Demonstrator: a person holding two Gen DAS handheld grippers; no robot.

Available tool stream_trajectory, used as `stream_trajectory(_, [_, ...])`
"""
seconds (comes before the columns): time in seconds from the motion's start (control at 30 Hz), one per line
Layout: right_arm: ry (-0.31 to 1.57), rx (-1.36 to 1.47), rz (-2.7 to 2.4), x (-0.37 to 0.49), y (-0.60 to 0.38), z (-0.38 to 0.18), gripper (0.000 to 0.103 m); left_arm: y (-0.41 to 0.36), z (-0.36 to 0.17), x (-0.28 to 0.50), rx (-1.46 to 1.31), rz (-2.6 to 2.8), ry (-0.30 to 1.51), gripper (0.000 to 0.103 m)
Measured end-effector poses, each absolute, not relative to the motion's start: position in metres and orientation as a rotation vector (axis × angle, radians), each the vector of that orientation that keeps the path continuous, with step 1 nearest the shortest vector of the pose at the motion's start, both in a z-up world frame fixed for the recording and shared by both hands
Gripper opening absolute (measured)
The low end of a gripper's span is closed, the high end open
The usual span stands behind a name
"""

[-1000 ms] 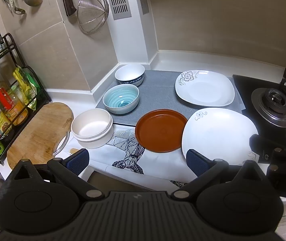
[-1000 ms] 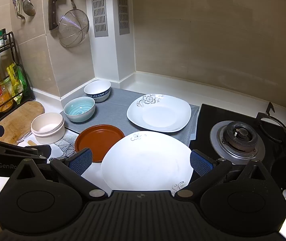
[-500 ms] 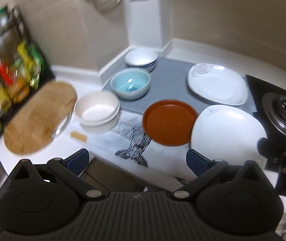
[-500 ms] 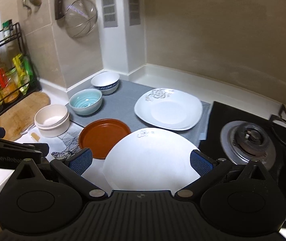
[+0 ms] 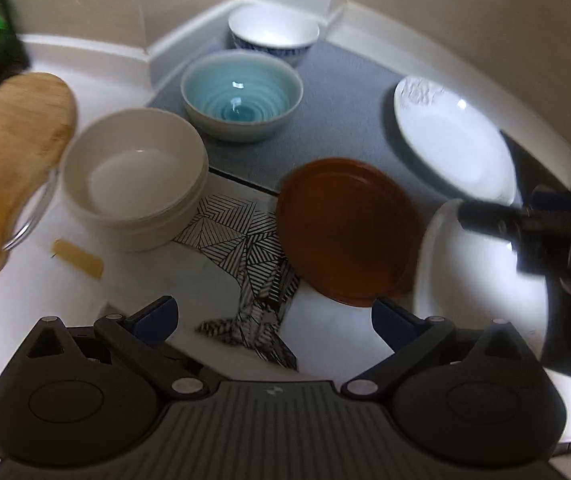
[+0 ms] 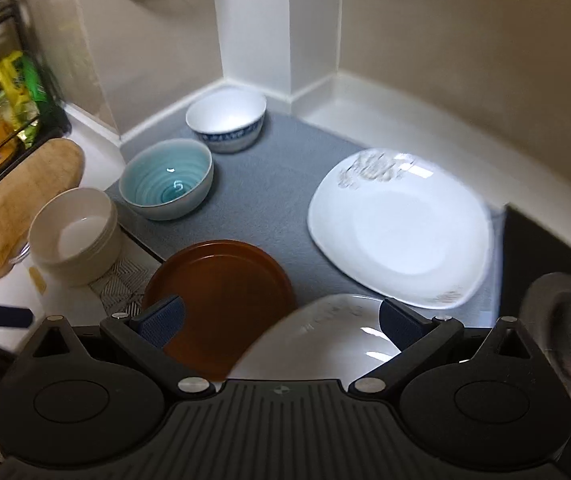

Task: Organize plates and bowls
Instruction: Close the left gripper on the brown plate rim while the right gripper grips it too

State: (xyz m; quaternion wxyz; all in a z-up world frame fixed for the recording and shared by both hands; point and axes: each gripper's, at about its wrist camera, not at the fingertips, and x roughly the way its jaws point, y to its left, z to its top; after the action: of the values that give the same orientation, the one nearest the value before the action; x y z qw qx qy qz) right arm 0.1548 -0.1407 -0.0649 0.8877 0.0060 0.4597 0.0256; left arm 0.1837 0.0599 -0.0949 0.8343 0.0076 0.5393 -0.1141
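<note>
A brown plate lies at the centre of the counter. A near white plate sits to its right, and a far white plate lies on the grey mat. Cream stacked bowls, a teal bowl and a white-and-blue bowl line the left. My left gripper is open above the patterned cloth. My right gripper is open low over the near white plate and the brown plate's edge.
A wooden cutting board lies at the left. A rack with bottles and packets stands behind it. A gas burner is at the right. A small tan piece lies near the cream bowls.
Both grippers have dropped lower and moved forward toward the dishes. The right gripper now reaches over the near white plate. Both stay open.
</note>
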Motion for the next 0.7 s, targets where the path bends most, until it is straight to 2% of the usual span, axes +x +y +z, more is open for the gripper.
stream_trajectory(0.37, [1.18, 0.164, 0.155, 0.235, -0.143, -0.111, 0.103, 0.059, -0.128, 0.229, -0.104, -0.328, 1.24, 0.102])
stream_trajectory(0.43, [1.204, 0.143, 0.168, 0.247, -0.142, -0.119, 0.102, 0.06, -0.132, 0.233, -0.155, -0.306, 1.255, 0.089])
stream_trajectory(0.6, [1.221, 0.04, 0.185, 0.257, -0.141, -0.131, 0.085, 0.067, -0.143, 0.245, -0.283, -0.278, 1.308, 0.063])
stream_trajectory(0.7, [1.249, 0.009, 0.178, 0.259, -0.142, -0.142, 0.062, 0.066, -0.141, 0.248, -0.295, -0.285, 1.296, 0.047])
